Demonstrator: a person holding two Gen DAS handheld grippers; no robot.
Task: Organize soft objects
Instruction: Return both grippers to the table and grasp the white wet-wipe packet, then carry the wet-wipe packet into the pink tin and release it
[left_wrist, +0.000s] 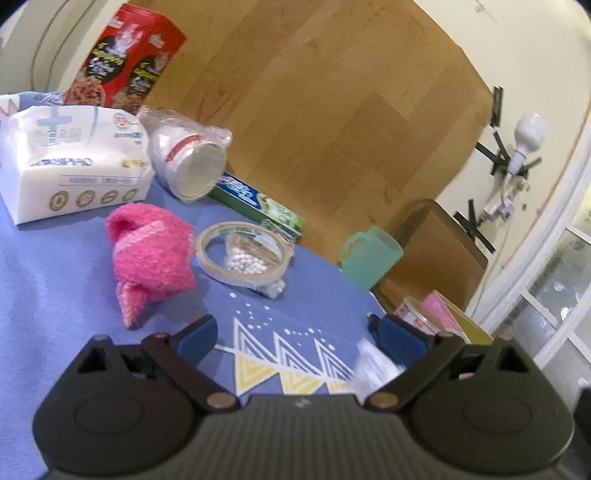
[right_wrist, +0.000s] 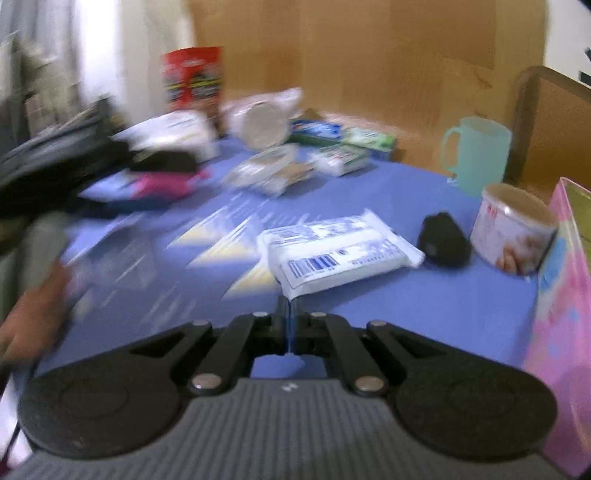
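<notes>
My left gripper (left_wrist: 297, 332) is open just above the blue tablecloth (left_wrist: 55, 295), with nothing between its blue pads. A fuzzy pink sock (left_wrist: 151, 258) lies a little ahead of its left finger. In the right wrist view my right gripper (right_wrist: 290, 304) is shut, its tips pinching the near corner of a flat white tissue pack (right_wrist: 340, 251). That pack stays sharp while the cloth around it is smeared. It shows as a white blur (left_wrist: 369, 365) by the left gripper's right finger. A small black soft lump (right_wrist: 443, 240) lies right of the pack.
At the back stand a big white tissue bag (left_wrist: 74, 166), a red cereal box (left_wrist: 125, 55), bagged cups (left_wrist: 188, 158), a toothpaste box (left_wrist: 258, 199) and a tape roll (left_wrist: 240, 251). A green mug (right_wrist: 476, 155), a tin (right_wrist: 513, 229) and a pink box (right_wrist: 561, 295) line the right. A hand (right_wrist: 29, 314) is at the left.
</notes>
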